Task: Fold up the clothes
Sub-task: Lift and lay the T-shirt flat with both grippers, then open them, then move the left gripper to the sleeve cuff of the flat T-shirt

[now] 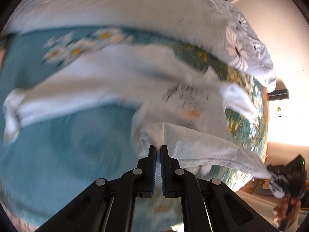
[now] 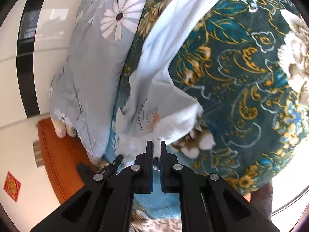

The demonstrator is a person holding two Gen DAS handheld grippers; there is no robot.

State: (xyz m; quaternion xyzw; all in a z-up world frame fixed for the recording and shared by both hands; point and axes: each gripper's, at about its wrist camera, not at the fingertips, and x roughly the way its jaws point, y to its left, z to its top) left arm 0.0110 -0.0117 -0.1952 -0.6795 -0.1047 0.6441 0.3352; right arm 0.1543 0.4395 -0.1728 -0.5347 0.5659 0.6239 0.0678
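Observation:
A white long-sleeved shirt (image 1: 119, 81) with dark print and an orange mark lies stretched over the teal bed cover, blurred by motion. My left gripper (image 1: 158, 147) is shut on a raised edge of its cloth. That edge runs right to my right gripper (image 1: 278, 176), held by a person's hand at the lower right. In the right wrist view the shirt (image 2: 164, 104) hangs bunched over the dark floral blanket, and my right gripper (image 2: 156, 144) is shut on a white fold of it. One sleeve (image 1: 13, 108) trails to the far left.
A pale grey pillow with white daisies (image 2: 92, 61) lies along the bed's edge by the orange wooden headboard (image 2: 58, 154). The dark teal and gold floral blanket (image 2: 241, 77) covers the bed to the right. A white quilt (image 1: 115, 5) lies behind the shirt.

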